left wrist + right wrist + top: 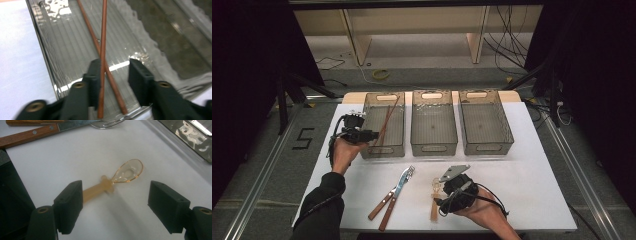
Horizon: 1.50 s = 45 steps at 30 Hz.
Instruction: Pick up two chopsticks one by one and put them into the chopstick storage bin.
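Observation:
Two brown chopsticks (388, 120) lie crossed in the left clear bin (382, 150). My left gripper (368, 135) hangs over that bin's near left corner. In the left gripper view its jaws (115, 62) stand open. One chopstick (103, 37) runs along the inner face of the left jaw, and the other chopstick (112, 82) rests on the bin floor. An amber plastic spoon (435, 197) lies on the white table. My right gripper (447, 192) is open just above it, the spoon (125, 172) lying between the wide jaws (115, 186).
Two more clear bins, middle (434, 148) and right (487, 148), stand beside the left one. A wooden-handled fork (404, 177) and knife (387, 212) lie left of the spoon; the knife's handle (30, 135) is close to my right gripper.

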{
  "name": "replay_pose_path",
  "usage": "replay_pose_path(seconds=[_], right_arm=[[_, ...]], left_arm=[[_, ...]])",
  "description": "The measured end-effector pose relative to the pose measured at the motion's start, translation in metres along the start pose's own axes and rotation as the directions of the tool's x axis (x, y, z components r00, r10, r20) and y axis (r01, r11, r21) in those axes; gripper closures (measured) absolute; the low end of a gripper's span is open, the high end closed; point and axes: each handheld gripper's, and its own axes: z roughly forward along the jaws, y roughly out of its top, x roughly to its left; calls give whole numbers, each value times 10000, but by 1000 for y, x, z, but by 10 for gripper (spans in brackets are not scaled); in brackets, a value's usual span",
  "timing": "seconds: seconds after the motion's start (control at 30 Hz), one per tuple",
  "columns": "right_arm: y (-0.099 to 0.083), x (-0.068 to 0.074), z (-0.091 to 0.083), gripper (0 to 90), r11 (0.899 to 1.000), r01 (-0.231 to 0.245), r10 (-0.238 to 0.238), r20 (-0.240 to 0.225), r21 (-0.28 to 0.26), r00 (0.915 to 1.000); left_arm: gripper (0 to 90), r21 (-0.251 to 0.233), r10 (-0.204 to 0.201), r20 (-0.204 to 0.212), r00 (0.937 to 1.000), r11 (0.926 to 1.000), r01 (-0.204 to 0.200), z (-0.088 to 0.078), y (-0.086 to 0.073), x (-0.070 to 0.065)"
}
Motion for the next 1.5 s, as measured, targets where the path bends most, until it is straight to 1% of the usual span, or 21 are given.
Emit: replay_pose_path(seconds=[0.13, 0.2, 0.27, 0.33, 0.37, 0.43, 0.47, 0.5, 0.53, 0.57, 0.67, 0.7, 0.8, 0.83, 0.93, 0.97, 1.1, 1.2, 1.33, 1.4, 1.5], right_arm=[[1, -1, -1, 290, 9998, -194, 194, 43, -8, 9998], [1, -1, -1, 290, 9992, -392, 392, 49, 2, 9992], [2, 0, 0, 290, 9984, -565, 565, 31, 77, 9984], [4, 1, 3, 290, 9975, -694, 693, 49, 126, 9976], [5, 3, 4, 290, 9963, -841, 841, -3, 189, 9965], [6, 6, 7, 290, 9958, -869, 868, 65, 284, 9962], [6, 7, 8, 290, 9953, -891, 889, 49, 369, 9960], [7, 8, 10, 290, 9952, -896, 896, 24, 387, 9960], [7, 9, 12, 290, 9949, -921, 923, -31, 411, 9957], [7, 11, 13, 290, 9945, -929, 934, -83, 476, 9956], [9, 16, 18, 291, 9951, -717, 707, 173, 674, 9973], [9, 17, 20, 296, 9944, -755, 745, 160, 743, 9971], [8, 18, 24, 304, 9932, -761, 760, 44, 886, 9971], [8, 18, 25, 306, 9928, -783, 785, 22, 906, 9969], [8, 19, 26, 306, 9923, -785, 788, 3, 955, 9969], [8, 19, 26, 306, 9923, -754, 757, 5, 978, 9971], [8, 21, 29, 310, 9903, -790, 803, -71, 1144, 9967], [8, 23, 32, 310, 9897, -730, 743, -59, 1229, 9972], [8, 24, 34, 310, 9880, -721, 747, -142, 1368, 9971], [8, 24, 36, 310, 9873, -689, 716, -136, 1428, 9973], [7, 24, 37, 310, 9863, -681, 710, -135, 1505, 9974]], left_arm=[[474, -427, 145, 371, 9992, 9990, -129, -14, -2, -7], [416, -686, 161, 477, 9987, 9976, -128, -23, -6, -10], [374, -933, 124, 545, 9984, 9956, -73, -31, -12, -15], [340, -1112, 261, 646, 9976, 9936, -188, -38, -20, -19], [329, -1253, 246, 661, 9975, 9920, -161, -40, -25, -21], [308, -1142, 420, 658, 9970, 9929, -343, -42, -32, -25], [296, -1198, 505, 625, 9968, 9919, -427, -43, -36, -27], [292, -1320, 568, 605, 9966, 9901, -484, -43, -40, -29], [291, -1305, 696, 594, 9958, 9895, -614, -43, -44, -30], [287, -1291, 695, 543, 9961, 9897, -620, -43, -47, -30], [271, -1290, 602, 564, 9966, 9903, -525, -42, -57, -31], [266, -1328, 608, 579, 9965, 9897, -526, -42, -60, -32], [255, -1340, 860, 682, 9940, 9880, -763, -42, -68, -37], [250, -1406, 880, 716, 9935, 9870, -773, -43, -71, -39], [241, -1584, 874, 1020, 9909, 9848, -706, -45, -78, -42], [238, -1638, 940, 1121, 9892, 9837, -749, -47, -81, -44], [233, -1862, 1053, 1321, 9856, 9793, -796, -51, -86, -48], [232, -1959, 1172, 1323, 9843, 9765, -899, -53, -89, -52], [229, -1968, 1203, 1384, 9830, 9761, -917, -53, -93, -57], [228, -1936, 1326, 1350, 9819, 9754, -1051, -54, -94, -59], [225, -1966, 1330, 1391, 9813, 9749, -1043, -55, -96, -61]])
